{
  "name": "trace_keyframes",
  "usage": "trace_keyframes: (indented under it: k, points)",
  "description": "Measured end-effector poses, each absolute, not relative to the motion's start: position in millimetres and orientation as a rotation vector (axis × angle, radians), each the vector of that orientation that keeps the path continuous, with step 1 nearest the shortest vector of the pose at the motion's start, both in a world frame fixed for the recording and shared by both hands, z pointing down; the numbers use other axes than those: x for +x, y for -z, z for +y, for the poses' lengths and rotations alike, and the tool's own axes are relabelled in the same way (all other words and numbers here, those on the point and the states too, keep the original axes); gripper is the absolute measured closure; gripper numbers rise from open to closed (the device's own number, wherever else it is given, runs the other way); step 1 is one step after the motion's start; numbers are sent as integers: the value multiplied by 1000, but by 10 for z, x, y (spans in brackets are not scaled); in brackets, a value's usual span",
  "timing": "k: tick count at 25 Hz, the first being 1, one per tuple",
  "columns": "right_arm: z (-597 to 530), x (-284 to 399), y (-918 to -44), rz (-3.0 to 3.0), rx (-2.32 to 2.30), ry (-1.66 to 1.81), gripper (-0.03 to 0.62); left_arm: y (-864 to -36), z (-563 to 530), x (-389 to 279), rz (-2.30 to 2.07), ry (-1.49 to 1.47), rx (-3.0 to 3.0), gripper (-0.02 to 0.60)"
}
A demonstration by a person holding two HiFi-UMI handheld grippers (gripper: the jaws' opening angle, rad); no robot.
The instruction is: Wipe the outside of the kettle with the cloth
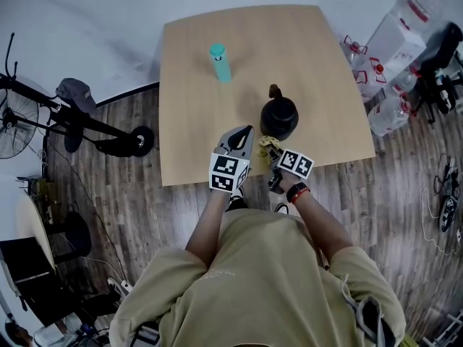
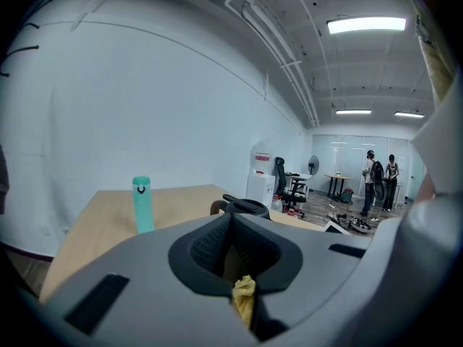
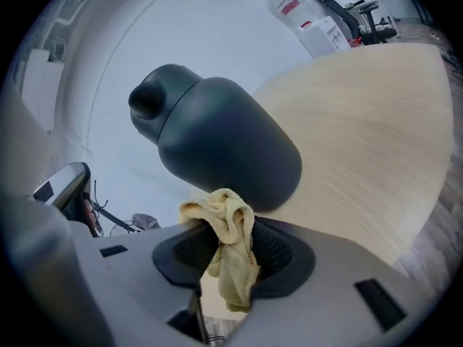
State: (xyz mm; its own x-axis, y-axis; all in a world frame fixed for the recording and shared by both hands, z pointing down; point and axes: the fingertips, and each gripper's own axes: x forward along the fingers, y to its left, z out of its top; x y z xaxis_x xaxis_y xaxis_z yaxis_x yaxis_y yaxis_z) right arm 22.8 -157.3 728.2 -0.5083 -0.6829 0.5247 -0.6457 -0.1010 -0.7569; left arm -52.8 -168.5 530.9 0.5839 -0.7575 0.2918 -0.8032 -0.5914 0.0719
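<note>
- The kettle (image 1: 279, 116), matte black with a brown handle, is seen standing right of the middle of the bench (image 1: 189, 100), nearer the near edge than the far one.
- The cloth (image 3: 228, 223), yellow and bunched, is gripped in the jaws of the right gripper (image 3: 231, 243). A crumpled head is pushed out in front and a tail is left dangling below.
- That head is held just beside the kettle's near flank. Whether contact is made cannot be told.
- The left gripper (image 2: 231, 219) is carried by the near edge with its jaws pressed together. A scrap of yellow is glimpsed low in the slit between them, judged to be seen past the jaws and not nipped, though that is not certain.
- A teal bottle (image 1: 220, 62) is parked toward the far left corner, well apart from the action.
- The step in hand is judged to be the first pass, with the wad to be laid on the kettle's wall.
- To do it well, the soft head should be pressed on, never the hard jaw tips.
- Strokes are best run around the curve, from shoulder to base.
- Pressure should be kept light, since the kettle is unheld and could be shoved across the bench.
- The handle could be steadied by the left gripper.
- The far flank will have to be reached around, or the kettle turned.
</note>
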Motion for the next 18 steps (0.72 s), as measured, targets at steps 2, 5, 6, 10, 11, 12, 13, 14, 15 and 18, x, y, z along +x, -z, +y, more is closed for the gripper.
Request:
trace_keyframes:
  k: [2, 5, 6, 10, 11, 12, 13, 14, 15, 18]
  points:
    - [-1539, 319, -7294, 2107, -1548, 1712, 445, -5295, -1672, -499, -1311, -342, 2617, 557]
    - [-1496, 459, -7310, 2150, -1573, 1703, 445, -5293, -1640, -488, -1323, -340, 2609, 557]
    - [-1487, 521, -7316, 2165, -1585, 1698, 445, -5299, -1627, -474, -1326, -341, 2606, 557]
    - [-1473, 767, -7322, 2226, -1619, 1675, 445, -5337, -1559, -410, -1336, -349, 2595, 557]
    - [-1479, 824, -7317, 2247, -1625, 1667, 445, -5346, -1543, -396, -1340, -352, 2592, 557]
    - [-1490, 884, -7310, 2269, -1631, 1657, 445, -5352, -1530, -378, -1344, -353, 2589, 557]
    - [-1507, 946, -7301, 2292, -1637, 1646, 445, -5356, -1520, -357, -1347, -355, 2587, 557]
    - [-1524, 1005, -7291, 2316, -1646, 1633, 445, -5360, -1509, -337, -1350, -358, 2585, 557]
    - [-1539, 1059, -7279, 2343, -1657, 1618, 445, -5364, -1499, -322, -1352, -361, 2584, 557]
    - [-1594, 1174, -7235, 2446, -1684, 1566, 445, -5367, -1486, -317, -1359, -366, 2580, 557]
